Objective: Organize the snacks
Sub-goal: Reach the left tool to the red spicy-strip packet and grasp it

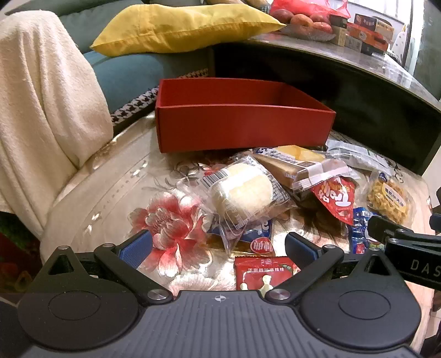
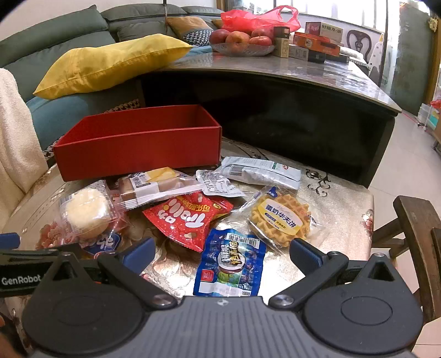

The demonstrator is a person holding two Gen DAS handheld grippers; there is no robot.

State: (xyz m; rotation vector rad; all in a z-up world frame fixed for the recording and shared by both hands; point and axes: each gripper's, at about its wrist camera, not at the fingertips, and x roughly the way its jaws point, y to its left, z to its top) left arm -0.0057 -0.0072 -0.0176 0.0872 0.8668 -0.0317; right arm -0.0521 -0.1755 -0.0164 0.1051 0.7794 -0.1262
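While both tongs, left and right, gape wide and empty, snack packets lie just before the red box.

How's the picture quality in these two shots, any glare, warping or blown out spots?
Left wrist view: fisheye bends the dark table edge into an arc, corners vignette black, and the glossy floral tablecloth throws white glare streaks. Right wrist view: the window behind is blown out, the blue snack packet shines, and the red box stays sharp.
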